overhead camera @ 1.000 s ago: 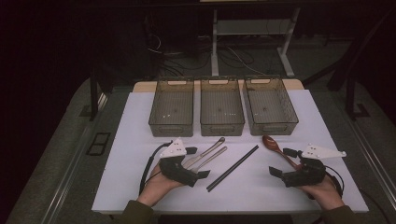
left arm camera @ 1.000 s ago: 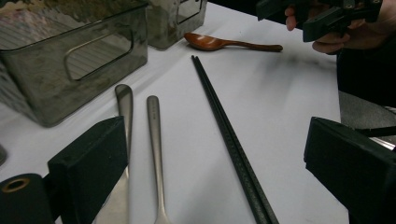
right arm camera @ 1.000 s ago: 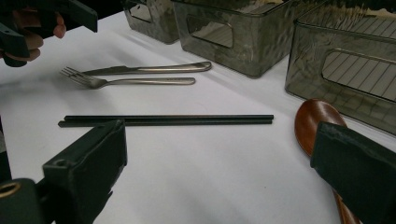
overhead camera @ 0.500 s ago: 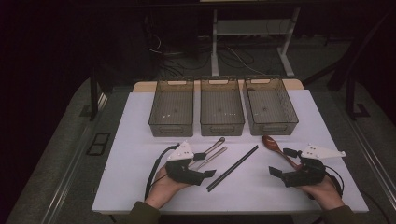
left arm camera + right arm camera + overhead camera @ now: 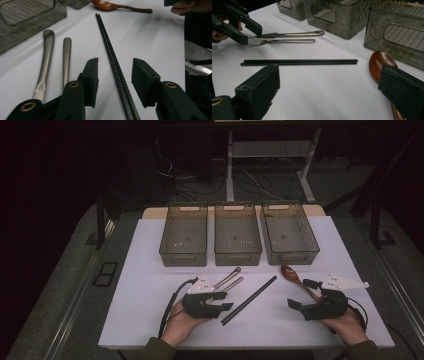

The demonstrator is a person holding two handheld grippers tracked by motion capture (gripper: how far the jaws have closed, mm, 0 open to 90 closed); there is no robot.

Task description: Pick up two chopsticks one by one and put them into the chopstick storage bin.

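Left gripper (image 5: pixel 115 82) low over the table (image 5: pixel 150 270), jaws just been closing w/ the black chopsticks (image 5: pixel 112 60) between them, pads not yet touching. Chopsticks lie flat btw fork (image 5: pixel 284 41) and wooden spoon (image 5: pixel 295 276). Right gripper (image 5: pixel 299 295) spread wide, holding nothing, near spoon.

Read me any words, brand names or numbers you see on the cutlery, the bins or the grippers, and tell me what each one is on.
No text reads clearly.
Metal fork handle: a small stamped mark, too small and blurred to read.
Metal knife handle, black chopsticks, wooden spoon, three bins: no lettering visible.
Left gripper and right gripper: no labels visible.
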